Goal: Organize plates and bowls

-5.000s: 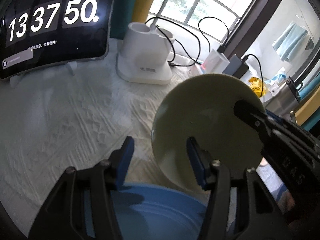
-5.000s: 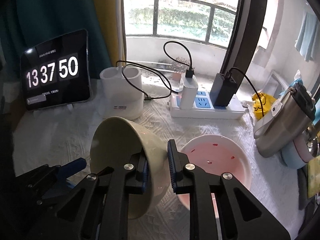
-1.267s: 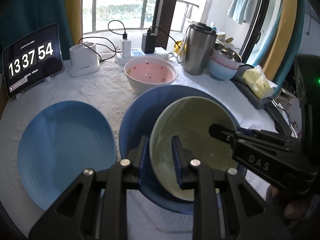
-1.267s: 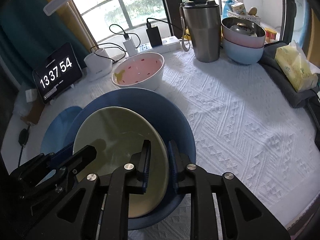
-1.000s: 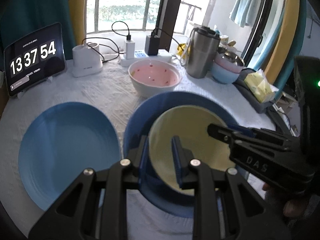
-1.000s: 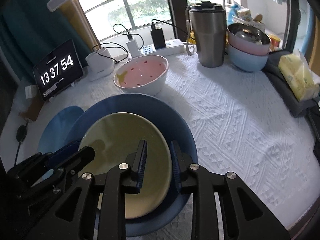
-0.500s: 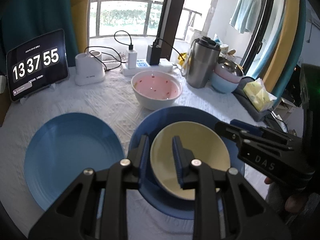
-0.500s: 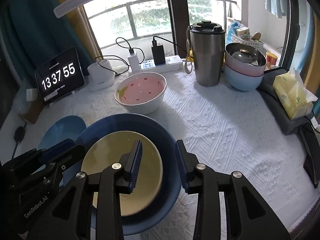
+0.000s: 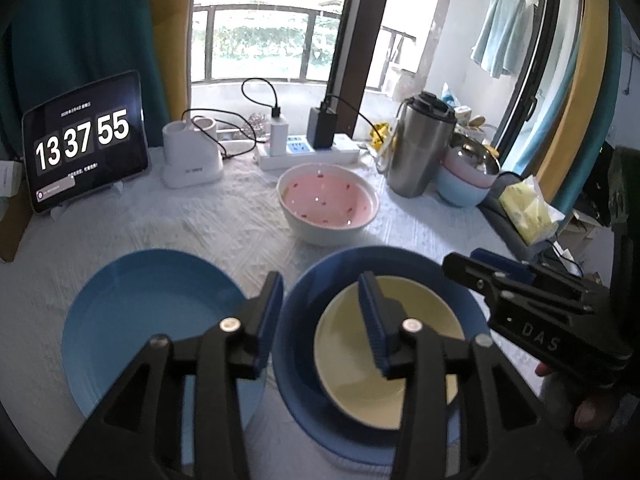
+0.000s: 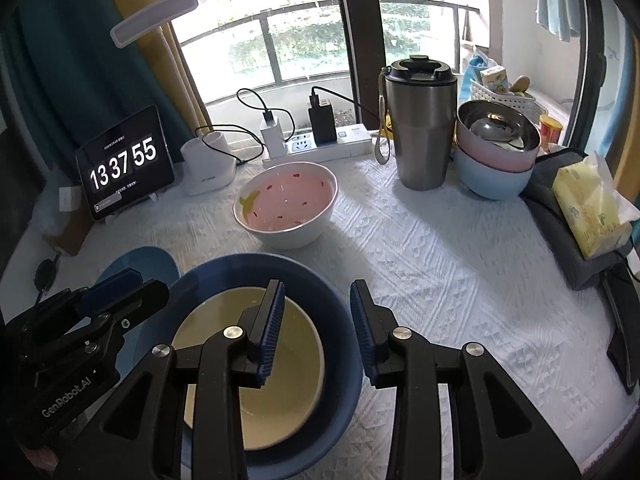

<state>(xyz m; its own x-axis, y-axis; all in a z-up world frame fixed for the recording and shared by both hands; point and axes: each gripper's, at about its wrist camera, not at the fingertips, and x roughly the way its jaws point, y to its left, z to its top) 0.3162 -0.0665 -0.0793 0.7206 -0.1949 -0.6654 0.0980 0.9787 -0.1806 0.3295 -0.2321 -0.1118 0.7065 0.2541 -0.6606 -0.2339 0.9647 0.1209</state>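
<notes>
A cream bowl rests inside a large blue bowl near the table's front. A flat blue plate lies to its left. A pink bowl stands behind them. My left gripper is open above the blue bowl's left rim, holding nothing. My right gripper is open above the blue bowl's right rim, holding nothing.
A steel tumbler, stacked pink and light-blue bowls, a tissue pack, a power strip, a white charger base and a clock tablet line the back and right of the white tablecloth.
Both grippers let go of the cream bowl, opened wide and pulled up and back. The cream bowl now sits level inside the blue bowl.
</notes>
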